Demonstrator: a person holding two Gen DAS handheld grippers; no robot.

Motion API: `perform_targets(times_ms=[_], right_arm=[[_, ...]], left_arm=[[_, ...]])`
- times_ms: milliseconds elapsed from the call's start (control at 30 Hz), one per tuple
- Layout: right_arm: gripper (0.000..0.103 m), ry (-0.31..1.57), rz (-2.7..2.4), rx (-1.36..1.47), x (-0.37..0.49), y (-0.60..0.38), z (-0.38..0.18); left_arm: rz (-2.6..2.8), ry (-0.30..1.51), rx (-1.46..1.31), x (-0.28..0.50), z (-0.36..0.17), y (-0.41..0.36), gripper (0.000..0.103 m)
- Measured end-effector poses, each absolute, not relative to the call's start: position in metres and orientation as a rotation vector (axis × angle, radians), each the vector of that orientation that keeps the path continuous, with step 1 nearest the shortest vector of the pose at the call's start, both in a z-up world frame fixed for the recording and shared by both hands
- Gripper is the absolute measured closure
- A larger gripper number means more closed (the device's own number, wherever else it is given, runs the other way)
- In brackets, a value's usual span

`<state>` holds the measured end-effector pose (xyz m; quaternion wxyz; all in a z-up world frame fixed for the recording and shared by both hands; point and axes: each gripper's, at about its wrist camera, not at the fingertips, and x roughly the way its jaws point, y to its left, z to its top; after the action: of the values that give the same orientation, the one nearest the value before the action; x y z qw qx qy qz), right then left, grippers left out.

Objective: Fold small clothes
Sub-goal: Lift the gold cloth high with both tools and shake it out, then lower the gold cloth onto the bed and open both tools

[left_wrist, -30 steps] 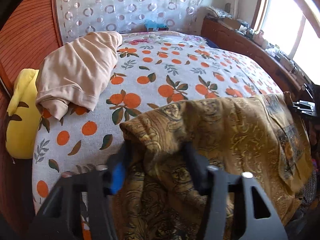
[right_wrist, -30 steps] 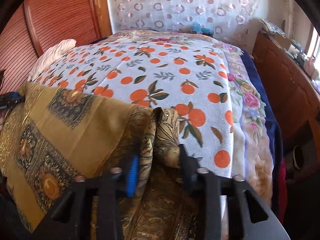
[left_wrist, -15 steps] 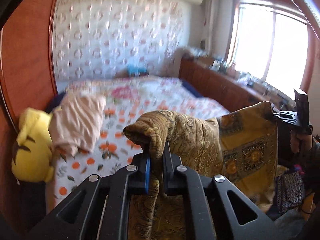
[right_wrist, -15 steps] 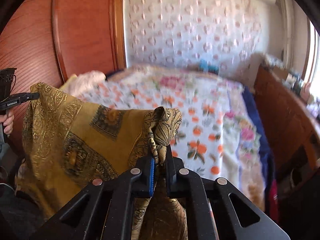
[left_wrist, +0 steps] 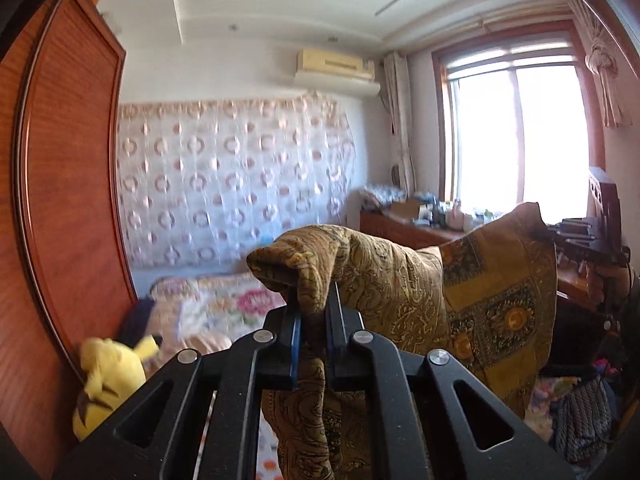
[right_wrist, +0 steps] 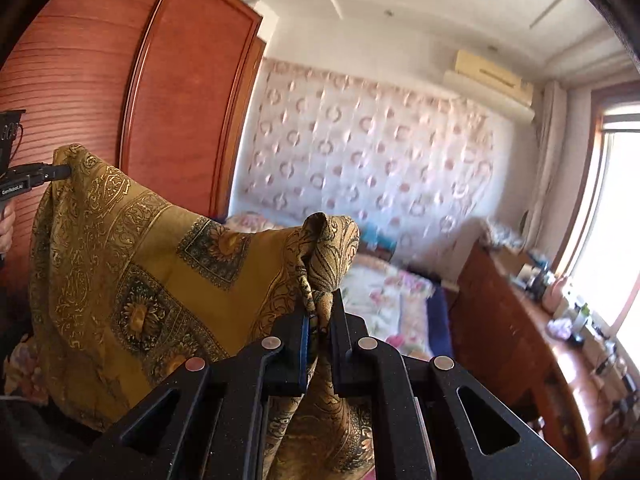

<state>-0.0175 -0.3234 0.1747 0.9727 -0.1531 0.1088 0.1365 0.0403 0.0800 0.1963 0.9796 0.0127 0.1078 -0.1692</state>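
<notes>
Scarf (left_wrist: 480,280): thin ochre printed cloth, soft sheen. Wardrobe (right_wrist: 180,120): glossy reddish wood. Left gripper (left_wrist: 314,312): matt black plastic.

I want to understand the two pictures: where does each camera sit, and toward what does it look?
Left wrist: on the left gripper, facing the curtained wall and window; its fingers pinch the gold patterned scarf.
Right wrist: on the right gripper, facing the wooden wardrobe and the same wall; a hand shows at the left edge.
Shared: the scarf, stretched between both grippers, and the bed.
</notes>
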Motion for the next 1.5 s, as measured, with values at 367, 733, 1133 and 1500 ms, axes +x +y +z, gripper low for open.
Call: perform_targets(times_ms=[367, 733, 1133, 1500], right_arm=[[0.095, 0.255, 0.237, -0.268, 0.077, -0.302, 0.154], [0.095, 0.533, 0.218, -0.257, 0.246, -0.268, 0.042], [0.095, 0.704, 0.228, -0.272, 0.384, -0.239, 0.006], [0.089, 0.748, 0.226, -0.214, 0.379, -0.262, -0.008]], left_arm=[[-0.229, 0.249, 0.035, 0.152, 0.183, 0.094, 0.093], [-0.189, 0.538, 0.104, 0.307, 0.052, 0.059, 0.093], [-0.158, 0.657, 0.111, 0.366, -0.011, 0.055, 0.092], [-0.18, 0.634, 0.175, 0.351, -0.001, 0.054, 0.046]])
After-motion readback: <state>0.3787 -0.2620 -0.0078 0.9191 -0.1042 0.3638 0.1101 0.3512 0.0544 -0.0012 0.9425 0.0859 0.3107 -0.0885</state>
